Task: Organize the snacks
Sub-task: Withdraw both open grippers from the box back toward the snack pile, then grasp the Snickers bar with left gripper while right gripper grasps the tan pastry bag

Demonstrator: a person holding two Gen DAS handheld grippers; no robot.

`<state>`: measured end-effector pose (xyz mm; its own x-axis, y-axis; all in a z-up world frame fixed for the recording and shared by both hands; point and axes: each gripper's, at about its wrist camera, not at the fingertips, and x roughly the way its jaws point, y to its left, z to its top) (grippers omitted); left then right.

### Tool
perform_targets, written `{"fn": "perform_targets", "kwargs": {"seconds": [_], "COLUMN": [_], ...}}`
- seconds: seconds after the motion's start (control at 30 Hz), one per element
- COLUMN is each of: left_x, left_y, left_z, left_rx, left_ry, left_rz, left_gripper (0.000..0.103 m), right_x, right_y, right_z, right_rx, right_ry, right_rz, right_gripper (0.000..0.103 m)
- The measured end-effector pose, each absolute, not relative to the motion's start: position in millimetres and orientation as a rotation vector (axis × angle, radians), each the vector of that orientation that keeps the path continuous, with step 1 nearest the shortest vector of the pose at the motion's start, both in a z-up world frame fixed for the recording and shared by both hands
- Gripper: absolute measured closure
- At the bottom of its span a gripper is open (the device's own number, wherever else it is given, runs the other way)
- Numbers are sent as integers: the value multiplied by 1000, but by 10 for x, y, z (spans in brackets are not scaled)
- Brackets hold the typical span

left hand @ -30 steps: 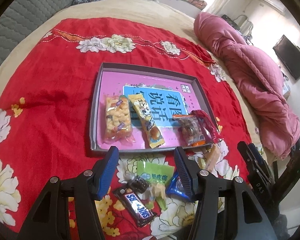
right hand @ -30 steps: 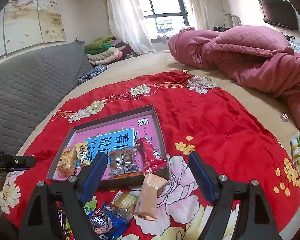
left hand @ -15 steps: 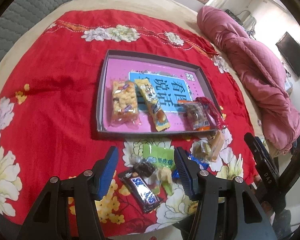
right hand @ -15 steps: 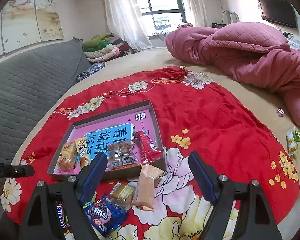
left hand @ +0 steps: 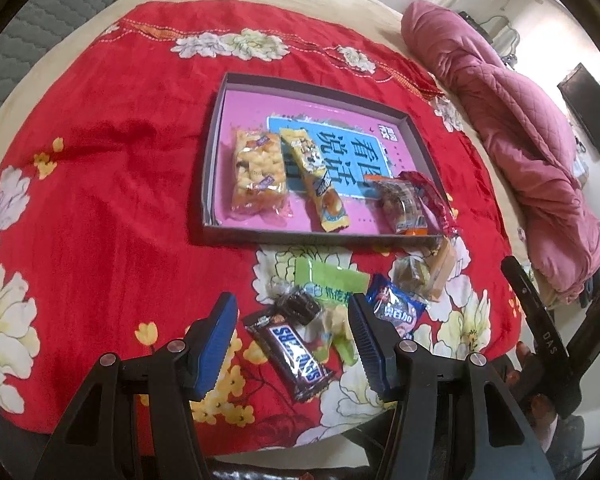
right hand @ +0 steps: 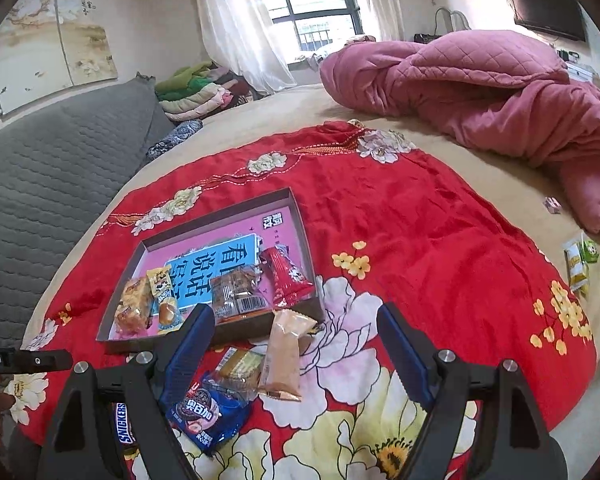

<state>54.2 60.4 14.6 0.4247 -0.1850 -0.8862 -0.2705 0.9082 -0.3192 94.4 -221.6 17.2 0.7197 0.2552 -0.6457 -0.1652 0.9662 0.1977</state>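
Tongs first: left gripper with ribbed blue pads on black plastic arms, jaws parted wide, nothing clamped, hanging over a glossy brown Snickers bar, a small dark crinkled sweet and a pale green packet on the red cloth. Right gripper of the same build, jaws spread wider, empty, poised above a tan pillow-shaped wrapper, a clear-wrapped biscuit and a shiny blue foil pack. Further out, a shallow rectangular grey tray with pink lining, holding a clear bag of yellow puffs, a long yellow bar, a transparent nut pack and a red foil wrapper; loose snacks just in front of its near wall. Satin cloth, floral, wrinkled; quilted pink duvet beyond. Compared with a second ago: loose pile shifted from low between the left fingers to higher in that view, tray now farther up too; right side much as before.
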Motion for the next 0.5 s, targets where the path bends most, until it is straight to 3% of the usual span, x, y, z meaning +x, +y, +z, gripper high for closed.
{"fn": "perform_targets", "kwargs": {"seconds": [0.5], "left_x": [413], "left_y": [622], "left_z": [-4], "left_rx": [-499], "left_ry": [1197], "left_rz": [67], "left_gripper": [44], "right_x": [878], "right_y": [-2213], "right_z": [175], "right_rx": [124], "right_ry": [748], "right_rz": [233], "right_gripper": [20]}}
